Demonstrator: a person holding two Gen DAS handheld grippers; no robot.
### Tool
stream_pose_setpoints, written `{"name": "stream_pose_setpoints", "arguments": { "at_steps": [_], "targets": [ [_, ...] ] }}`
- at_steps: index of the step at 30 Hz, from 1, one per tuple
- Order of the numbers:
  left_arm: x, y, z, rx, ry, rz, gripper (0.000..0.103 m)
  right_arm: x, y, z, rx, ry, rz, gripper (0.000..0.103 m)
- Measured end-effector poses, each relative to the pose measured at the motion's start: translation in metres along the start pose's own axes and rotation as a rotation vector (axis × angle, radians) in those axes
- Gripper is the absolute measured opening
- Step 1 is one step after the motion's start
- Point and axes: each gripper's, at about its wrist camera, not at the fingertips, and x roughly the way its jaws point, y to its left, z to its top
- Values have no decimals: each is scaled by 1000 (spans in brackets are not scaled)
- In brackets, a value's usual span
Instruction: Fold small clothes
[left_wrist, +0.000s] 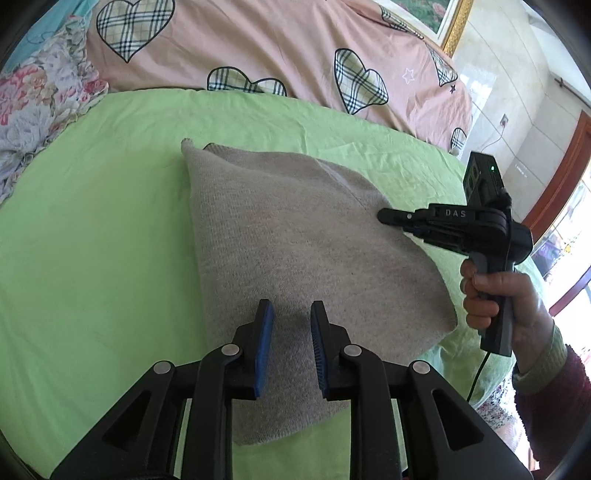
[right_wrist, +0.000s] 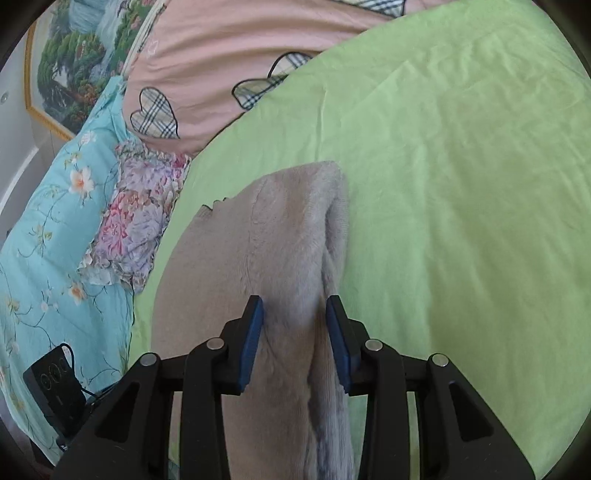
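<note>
Mid-fold, I judge. Grey knit garment (left_wrist: 295, 251) lies centre frame on the green sheet (left_wrist: 92, 240). My left gripper (left_wrist: 291, 332) hovers released; right gripper (right_wrist: 295, 332) straddles a raised fold, jaws apart. Next: clench, carry across.

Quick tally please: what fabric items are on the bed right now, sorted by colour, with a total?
Grey-beige: 1, the knit garment
Green: 1, the bed sheet
Pink with plaid hearts: 1, the quilt
Turquoise floral: 1, the cover
Pink-purple floral with ruffled edge: 1, the pillow
Total: 5
</note>
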Motion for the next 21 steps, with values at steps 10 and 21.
{"name": "stream_pose_setpoints", "arguments": {
  "at_steps": [10, 21],
  "targets": [
    [5, -2, 2, -5, -12, -7, 29, 16, -14, 0, -41, -24, -92, 9],
    [23, -7, -4, 43, 26, 50, 31, -23, 49, -57, -232, 6, -157, 17]
  ]
}}
